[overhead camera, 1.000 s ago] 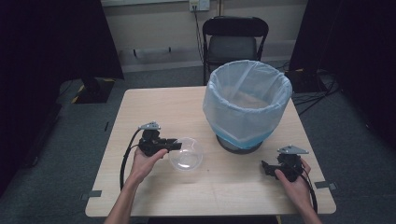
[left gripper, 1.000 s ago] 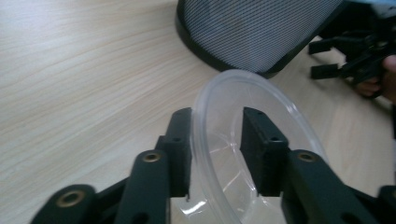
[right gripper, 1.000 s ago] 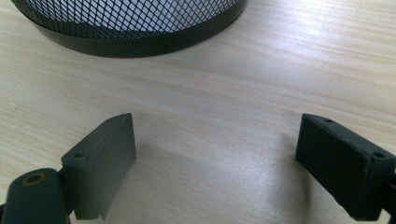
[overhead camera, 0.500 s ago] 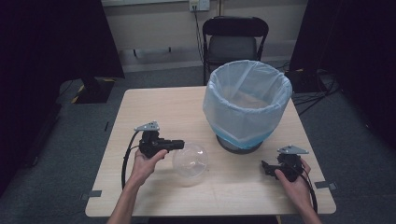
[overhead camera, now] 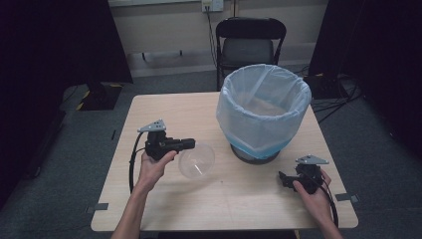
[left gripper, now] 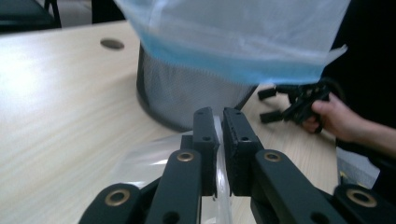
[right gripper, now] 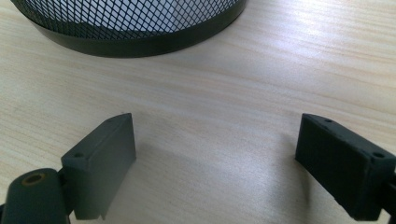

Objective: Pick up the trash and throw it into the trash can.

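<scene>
Since the left gripper point(overhead camera: 191, 145) already has its jaws pressed together on the rim of the clear plastic bowl point(overhead camera: 196, 160), the step in hand seems to be carrying this bowl to the lined bin point(overhead camera: 263, 107) and dropping it inside. To do it well, I would lift the bowl straight up first, high enough to pass over the bin's rim, then move it across and release only when it is fully above the opening — the white liner point(left gripper: 243, 32) hangs loose over the edge and a low approach could catch it. The hold is on 1 thin wall only, so the bowl may swing or slip; a slow, steady move is safer.

The bowl is transparent and round, thin-walled and probably very light, with soft reflections on its surface. In the high view it is near the middle of the worktop point(overhead camera: 164, 107), a little toward the front edge and just left of the bin's dark mesh base point(right gripper: 130, 28); whether it touches the worktop or hangs slightly above it, I cannot tell.

The right gripper point(overhead camera: 282, 178) rests near the front right corner — its 2 jaws stand wide apart and hold nothing.
</scene>
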`<state>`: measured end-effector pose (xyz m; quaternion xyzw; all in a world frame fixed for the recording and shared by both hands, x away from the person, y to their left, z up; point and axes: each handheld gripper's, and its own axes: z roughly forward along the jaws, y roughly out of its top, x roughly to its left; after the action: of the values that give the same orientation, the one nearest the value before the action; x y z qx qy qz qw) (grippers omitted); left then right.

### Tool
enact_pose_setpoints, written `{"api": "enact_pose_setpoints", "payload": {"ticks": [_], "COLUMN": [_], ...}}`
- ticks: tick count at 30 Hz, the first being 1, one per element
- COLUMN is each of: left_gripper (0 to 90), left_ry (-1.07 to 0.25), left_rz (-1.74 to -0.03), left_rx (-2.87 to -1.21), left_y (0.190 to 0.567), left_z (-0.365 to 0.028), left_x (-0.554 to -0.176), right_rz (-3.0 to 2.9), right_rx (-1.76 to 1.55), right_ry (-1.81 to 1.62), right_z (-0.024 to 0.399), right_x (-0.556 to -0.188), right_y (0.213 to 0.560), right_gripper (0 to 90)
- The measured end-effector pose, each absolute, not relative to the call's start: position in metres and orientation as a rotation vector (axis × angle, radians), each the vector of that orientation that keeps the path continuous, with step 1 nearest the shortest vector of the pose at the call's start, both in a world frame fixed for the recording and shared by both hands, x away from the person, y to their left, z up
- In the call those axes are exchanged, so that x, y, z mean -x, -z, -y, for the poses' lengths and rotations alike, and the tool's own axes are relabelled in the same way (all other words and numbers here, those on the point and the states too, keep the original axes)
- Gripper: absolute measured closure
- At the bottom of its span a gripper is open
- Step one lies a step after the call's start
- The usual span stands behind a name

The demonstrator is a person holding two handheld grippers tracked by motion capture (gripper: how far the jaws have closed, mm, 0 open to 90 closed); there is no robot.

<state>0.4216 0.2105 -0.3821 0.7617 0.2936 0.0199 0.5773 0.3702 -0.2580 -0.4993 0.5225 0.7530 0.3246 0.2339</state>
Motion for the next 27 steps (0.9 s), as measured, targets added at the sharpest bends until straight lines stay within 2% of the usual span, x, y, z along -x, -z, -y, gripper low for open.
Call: {"api": "enact_pose_setpoints", "payload": {"ticks": [20,27], "left_gripper": [84.9,85.0], "left_ry": [-0.171,-0.215], "left_rz": [-0.618,-0.561], "left_rx": [-1.640,-1.605], "left_y": [0.321,0.289], "left_z": [-0.220,-0.210], "left_x": [-0.421,-0.421], "right_rz": [-2.066,-2.067], "right_rx": [-1.435,-1.435], "right_ry": [-0.891,-0.891], "right_z": [0.258,0.258], "right_x": [-0.370,-0.370], "right_y": [0.499,0.499], "right_gripper": [11.2,11.2]}}
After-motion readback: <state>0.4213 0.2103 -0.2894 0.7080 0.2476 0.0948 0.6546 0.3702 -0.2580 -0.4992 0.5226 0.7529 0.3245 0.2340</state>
